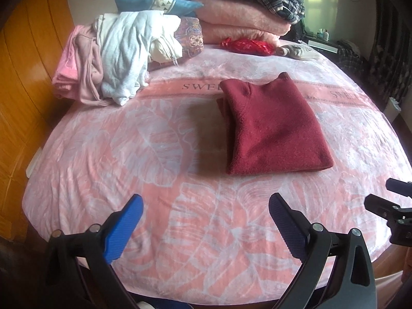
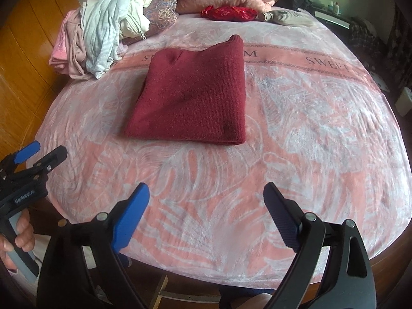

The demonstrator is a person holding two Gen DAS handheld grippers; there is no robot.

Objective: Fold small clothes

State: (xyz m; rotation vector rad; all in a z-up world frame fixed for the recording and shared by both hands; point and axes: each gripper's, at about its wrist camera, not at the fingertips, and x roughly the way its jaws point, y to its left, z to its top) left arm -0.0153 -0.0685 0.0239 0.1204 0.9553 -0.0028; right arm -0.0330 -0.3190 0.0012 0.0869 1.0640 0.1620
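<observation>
Maroon sweater [image 2: 190, 95] folded flat on the pink bedspread [image 2: 309, 128], both tools off it.

Right gripper [image 2: 206, 211] spread wide and empty, hovering over the near edge of the bed; same for the left gripper [image 1: 206, 221], fingers apart, nothing between them, just beside its partner and well short of the garment. Ahead of both: the sweater, a neat rectangle with edges roughly squared, lying alone mid-bed across the lettered band of the blanket. Looks finished as a fold, judging by its compact shape. Further out, at the far left corner: a loose heap of clothes [image 1: 113, 56], pale blue, white and pink, unfolded and likely the remaining work. Behind that, a stack of pink blankets [image 1: 239, 23] with a plaid item on top, and a blue pillow [image 1: 154, 2].
</observation>
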